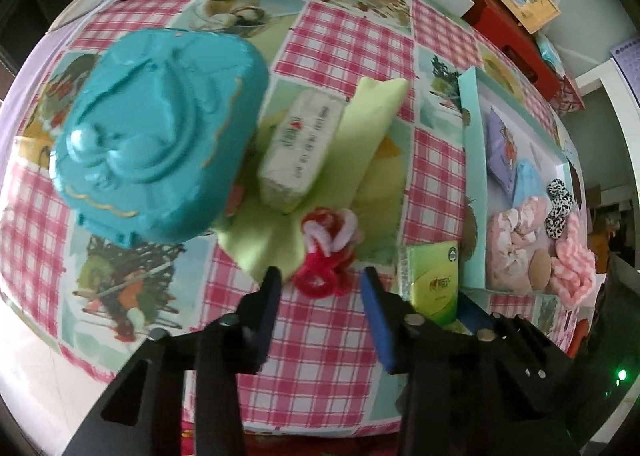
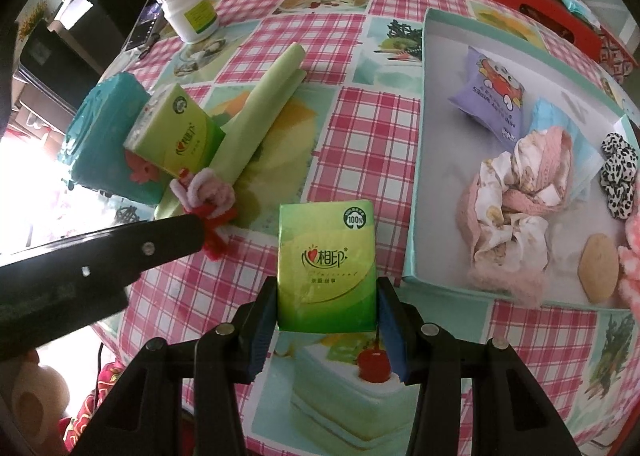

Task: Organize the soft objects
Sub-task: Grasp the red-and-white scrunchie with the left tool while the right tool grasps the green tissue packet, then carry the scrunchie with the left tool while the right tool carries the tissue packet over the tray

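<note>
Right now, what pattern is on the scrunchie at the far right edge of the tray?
Black-and-white leopard spots on the scrunchie, clearest in the right wrist view.

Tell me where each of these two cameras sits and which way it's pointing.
Left wrist: on the left gripper, facing steeply down at the pipe-cleaner flower; its own black fingers show.
Right wrist: on the right gripper, facing steeply down at the green tissue pack it clamps; own fingers show.
Shared: flower, tissue pack, teal box, mint tray.

Glossy film tissue pack [image 2: 326,264]; fuzzy pipe-cleaner flower [image 1: 330,256]; tablecloth [image 2: 352,128] probably vinyl.
</note>
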Tool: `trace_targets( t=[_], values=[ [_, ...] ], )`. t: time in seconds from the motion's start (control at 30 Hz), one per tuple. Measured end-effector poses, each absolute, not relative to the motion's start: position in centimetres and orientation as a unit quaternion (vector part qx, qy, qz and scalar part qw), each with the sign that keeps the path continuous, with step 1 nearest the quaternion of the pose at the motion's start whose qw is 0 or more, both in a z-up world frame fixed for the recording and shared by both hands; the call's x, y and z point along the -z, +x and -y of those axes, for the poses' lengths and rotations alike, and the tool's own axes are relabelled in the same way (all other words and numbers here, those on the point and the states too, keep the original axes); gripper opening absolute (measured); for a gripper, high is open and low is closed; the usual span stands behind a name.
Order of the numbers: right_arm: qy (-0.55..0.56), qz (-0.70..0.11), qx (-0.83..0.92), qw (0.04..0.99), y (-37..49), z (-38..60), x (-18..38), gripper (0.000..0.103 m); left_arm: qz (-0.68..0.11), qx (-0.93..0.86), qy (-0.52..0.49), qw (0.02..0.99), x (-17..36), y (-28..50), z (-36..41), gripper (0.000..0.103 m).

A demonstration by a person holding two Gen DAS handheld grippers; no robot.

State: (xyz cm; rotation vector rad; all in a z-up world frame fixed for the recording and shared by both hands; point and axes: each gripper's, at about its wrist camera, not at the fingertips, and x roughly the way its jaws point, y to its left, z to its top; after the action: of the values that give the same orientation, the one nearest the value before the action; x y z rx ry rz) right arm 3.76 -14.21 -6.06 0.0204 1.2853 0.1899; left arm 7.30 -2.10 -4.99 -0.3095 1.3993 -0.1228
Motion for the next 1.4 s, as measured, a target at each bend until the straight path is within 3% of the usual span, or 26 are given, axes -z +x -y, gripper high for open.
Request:
trace_targets(
  t=[0.23, 0.6, 1.03, 1.4],
  values=[
    [0.011, -0.599, -0.089, 0.796, 4.0, 14.1, 5.9, 0.051, -0.644, 0.065, -0.142, 0.749, 6.5, 8.9, 3.3, 0.027],
    [0.01, -0.6, -0.087, 0.795, 4.2, 14.0, 6.0, 0.051, -0.648, 0.069, -0.153, 0.743, 7.8, 9.8, 3.6, 0.024],
    [0.012, -0.602, -0.087, 0.794, 4.2, 13.9, 6.0, 0.05, -0.638, 0.068, -0.163, 0.749, 6.2, 8.2, 1.1, 0.014],
    [0.018, -0.596, -0.087, 0.798, 3.9, 14.1, 5.5, 0.05, -0.63, 0.069, -0.171, 0.754, 4.4, 7.4, 0.1, 0.013]
  ],
)
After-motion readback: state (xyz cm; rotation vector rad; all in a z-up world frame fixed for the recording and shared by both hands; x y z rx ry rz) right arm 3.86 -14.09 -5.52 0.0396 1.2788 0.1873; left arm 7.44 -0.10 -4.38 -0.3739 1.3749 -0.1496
